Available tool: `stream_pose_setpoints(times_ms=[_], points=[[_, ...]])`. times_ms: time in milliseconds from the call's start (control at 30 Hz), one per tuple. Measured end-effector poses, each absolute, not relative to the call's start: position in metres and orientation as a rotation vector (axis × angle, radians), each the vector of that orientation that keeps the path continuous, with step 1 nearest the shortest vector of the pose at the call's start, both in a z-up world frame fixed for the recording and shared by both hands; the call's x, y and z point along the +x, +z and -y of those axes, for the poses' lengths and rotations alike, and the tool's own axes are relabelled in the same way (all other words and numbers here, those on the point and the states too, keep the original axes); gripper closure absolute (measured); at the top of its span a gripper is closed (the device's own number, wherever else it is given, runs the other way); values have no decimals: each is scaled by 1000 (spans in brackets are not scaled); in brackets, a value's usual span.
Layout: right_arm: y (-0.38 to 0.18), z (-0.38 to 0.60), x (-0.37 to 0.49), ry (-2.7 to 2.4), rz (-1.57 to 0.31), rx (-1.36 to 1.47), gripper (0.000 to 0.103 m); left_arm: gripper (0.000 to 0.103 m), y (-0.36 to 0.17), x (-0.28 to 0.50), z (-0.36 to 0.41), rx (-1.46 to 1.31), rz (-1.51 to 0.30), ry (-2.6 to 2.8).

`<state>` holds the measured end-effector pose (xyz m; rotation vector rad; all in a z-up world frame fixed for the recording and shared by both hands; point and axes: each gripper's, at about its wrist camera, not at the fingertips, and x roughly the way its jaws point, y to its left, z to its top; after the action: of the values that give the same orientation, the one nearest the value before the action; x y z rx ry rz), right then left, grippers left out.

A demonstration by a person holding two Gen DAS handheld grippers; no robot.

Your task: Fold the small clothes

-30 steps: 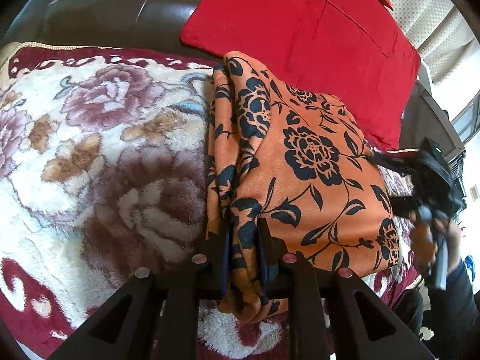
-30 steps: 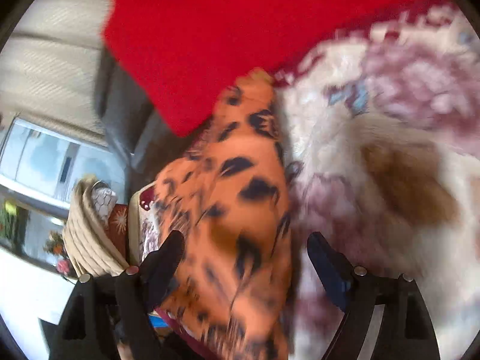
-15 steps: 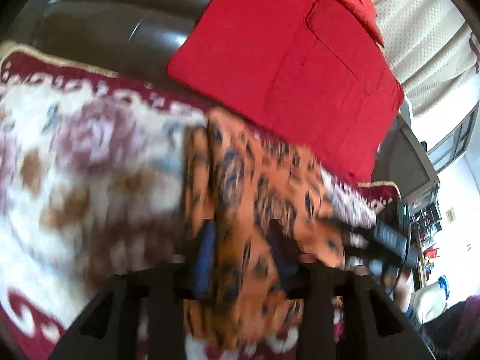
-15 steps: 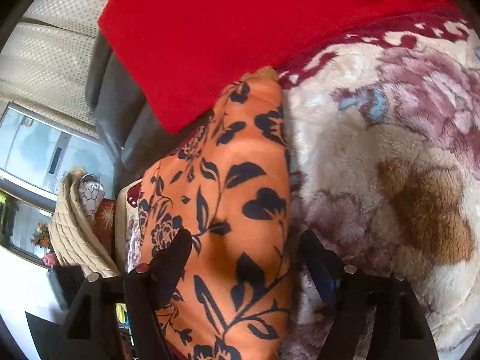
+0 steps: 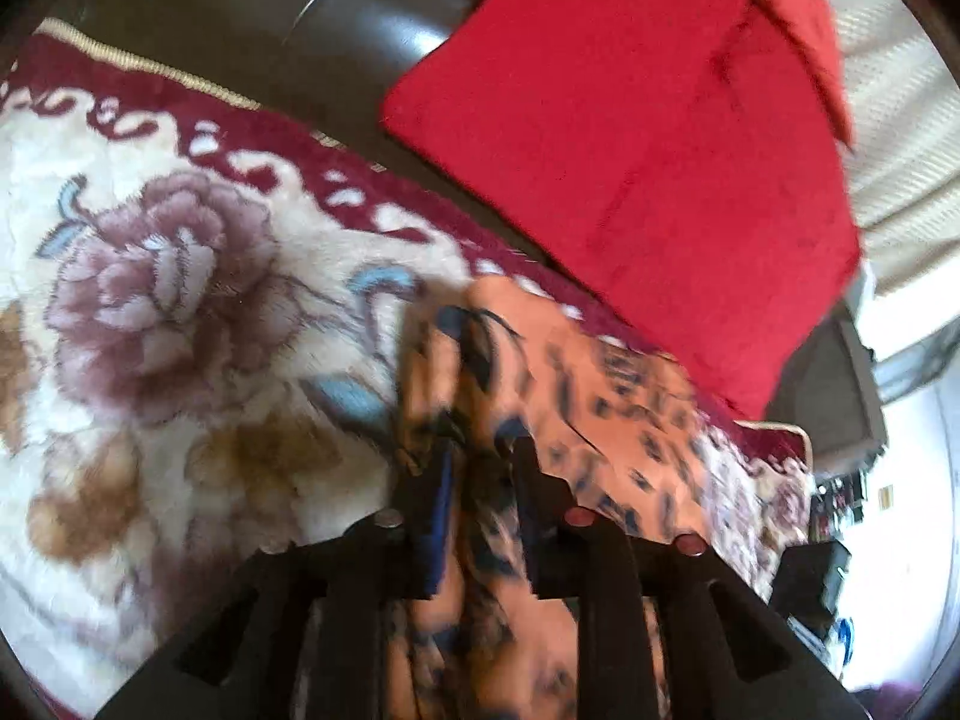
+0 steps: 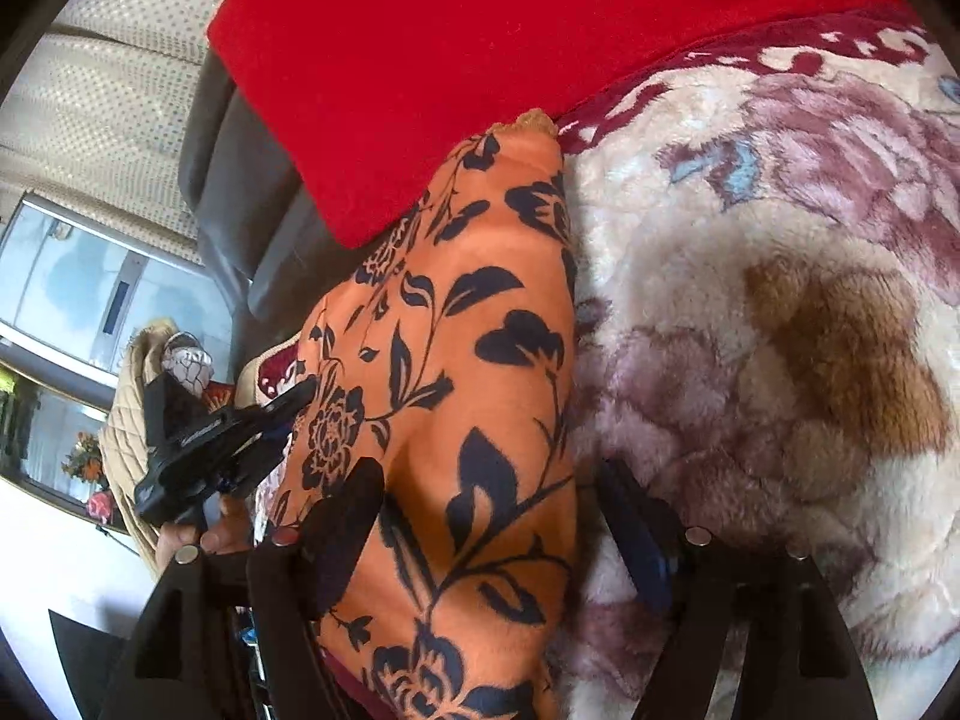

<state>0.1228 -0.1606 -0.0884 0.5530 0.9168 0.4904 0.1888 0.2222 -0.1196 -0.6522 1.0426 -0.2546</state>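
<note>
An orange garment with a dark flower print lies folded on a plush floral blanket. My left gripper has a bunched fold at the garment's left edge between its pads, and the jaws are closing on it; this view is blurred. In the right wrist view the left gripper meets the garment's far side. My right gripper stands open and straddles the near end. One of its fingers rests over the cloth and the other sits on the blanket beside it.
A red cushion leans on a dark leather sofa back just behind the garment. A hand holds the left gripper. Window and cream curtain lie beyond the sofa's end.
The left gripper let its jaws widen, shifted along the garment's edge and narrowed again on a fold. The right gripper slid slightly further over the cloth, jaws still wide.
</note>
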Motion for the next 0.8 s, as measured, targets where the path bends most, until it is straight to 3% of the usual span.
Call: stream_pose_setpoints(times_ms=[33,100,200,233,267,300,333,367,567,633,667,733,800], points=[[-88,162,116,494,-916,558,26,60,-115,180,-219,-647,-1033,-270],[-88,168,104,501,-917,570,26,47,-102,148,-214,-628,-993,-299],[-95,171,86,506,-925,578,26,45,-105,116,-205,-578,-982,-299],[-95,171,86,506,-925,578,26,51,-113,111,-202,-563,-1001,-270],[-102,168,76,514,-930,567,26,67,-127,108,-199,-537,-1049,-231],[-104,166,72,516,-927,549,29,75,-144,110,-198,-526,-1100,-200],[-104,163,70,505,-929,522,36,75,-152,109,-203,-576,-1080,-208],[-106,160,70,487,-943,493,74,75,-152,106,-208,-618,-1068,-215],[-100,168,57,459,-930,499,70,73,-128,101,-197,-546,-1053,-189],[-101,176,53,462,-925,541,58,65,-120,95,-194,-558,-1040,-207],[-101,180,50,462,-918,550,35,60,-115,91,-191,-557,-1033,-217],[-98,185,45,454,-902,553,29,41,-109,87,-184,-548,-1006,-234],[-95,182,44,464,-895,557,29,40,-115,83,-182,-513,-986,-234]])
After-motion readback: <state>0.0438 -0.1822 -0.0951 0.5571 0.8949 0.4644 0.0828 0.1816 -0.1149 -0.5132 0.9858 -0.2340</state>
